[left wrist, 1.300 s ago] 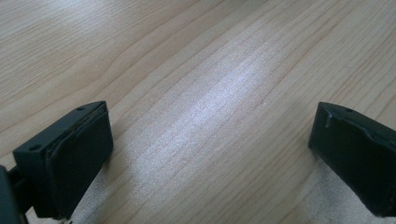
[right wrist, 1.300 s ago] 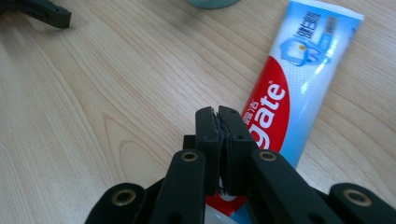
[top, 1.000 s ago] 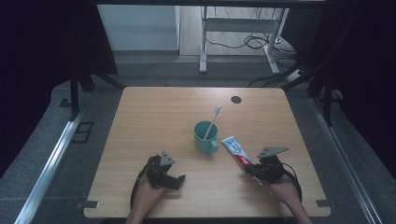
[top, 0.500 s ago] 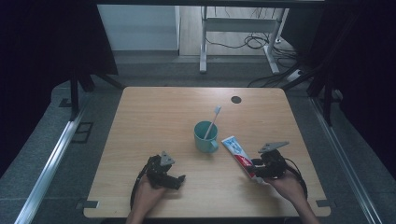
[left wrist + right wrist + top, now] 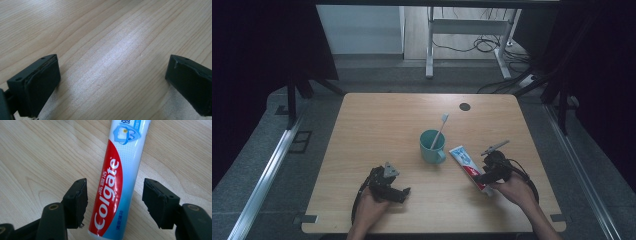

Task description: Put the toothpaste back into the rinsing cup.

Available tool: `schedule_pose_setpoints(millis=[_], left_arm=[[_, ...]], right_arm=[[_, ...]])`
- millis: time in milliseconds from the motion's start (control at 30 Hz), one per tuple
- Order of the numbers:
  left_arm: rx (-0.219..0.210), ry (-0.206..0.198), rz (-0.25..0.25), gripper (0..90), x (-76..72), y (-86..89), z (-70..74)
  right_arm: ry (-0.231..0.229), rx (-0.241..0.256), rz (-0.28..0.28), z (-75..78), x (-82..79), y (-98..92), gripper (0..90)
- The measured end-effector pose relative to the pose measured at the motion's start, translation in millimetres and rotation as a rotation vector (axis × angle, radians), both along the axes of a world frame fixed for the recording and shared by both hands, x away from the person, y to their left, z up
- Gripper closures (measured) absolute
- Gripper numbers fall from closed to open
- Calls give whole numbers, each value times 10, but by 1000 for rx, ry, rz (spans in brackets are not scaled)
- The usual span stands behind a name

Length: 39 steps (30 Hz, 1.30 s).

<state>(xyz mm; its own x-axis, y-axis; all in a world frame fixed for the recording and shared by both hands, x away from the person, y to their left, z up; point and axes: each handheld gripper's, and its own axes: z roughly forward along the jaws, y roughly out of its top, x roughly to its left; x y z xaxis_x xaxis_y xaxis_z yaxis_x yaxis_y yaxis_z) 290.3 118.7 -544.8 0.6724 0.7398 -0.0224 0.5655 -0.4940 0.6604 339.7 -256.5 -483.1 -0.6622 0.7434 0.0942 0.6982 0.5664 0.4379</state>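
A red, white and blue toothpaste tube (image 5: pixel 467 164) lies flat on the wooden table (image 5: pixel 377 125), right of a teal mug (image 5: pixel 431 146) that holds a white toothbrush (image 5: pixel 439 130). My right gripper (image 5: pixel 484 176) hangs over the tube's near end. In the right gripper view the tube (image 5: pixel 117 175) lies between the two black jaws, which stand apart on either side of it without touching; that gripper (image 5: pixel 115 202) is open. My left gripper (image 5: pixel 397 192) rests low on the table's front left, and its jaws stand wide apart over bare wood (image 5: pixel 112 65).
A dark round cable hole (image 5: pixel 464 106) sits near the table's far edge. A metal stand and loose cables (image 5: pixel 472 45) lie on the floor beyond the table. Dark curtains hang at both sides.
My right gripper has moved left and down onto the tube's near end, so its jaws straddle the tube. The left gripper has not moved.
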Motion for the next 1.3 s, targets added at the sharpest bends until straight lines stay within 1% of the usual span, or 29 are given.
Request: schedule_pose_setpoints(millis=[33,67,200,300,400,433,467,600,633,900,933,1000,1133,1233,1300], left_arm=[[0,0,0,0,0,0,0],[1,2,0,0,0,0,1],[0,3,2,0,-2,-1,2],[0,3,2,0,-2,-1,1],[0,3,2,0,-2,-1,1],[0,3,2,0,-2,-1,1],[0,3,2,0,-2,-1,1],[0,3,2,0,-2,-1,1],[0,3,2,0,-2,-1,1],[0,3,2,0,-2,-1,1],[0,3,2,0,-2,-1,1],[0,3,2,0,-2,-1,1],[1,3,2,0,-2,0,2],[1,3,1,0,-2,0,2],[1,3,2,0,-2,0,2]], right_arm=[[0,0,0,0,0,0,356],[21,-28,2,6,40,33,346],[51,-81,-2,11,121,104,330],[66,-102,-4,11,166,133,324],[102,-141,-6,10,259,190,306],[102,-141,-6,10,259,190,306],[124,-155,-4,8,309,219,300],[155,-185,-2,4,378,278,290],[155,-185,-2,4,378,278,290],[218,-233,8,-43,499,395,280],[218,-233,8,-43,499,395,280],[236,-255,-3,-65,530,427,281],[240,-272,-9,-76,570,462,304],[239,-273,-12,-88,590,493,320],[249,-279,-13,-100,599,521,338]])
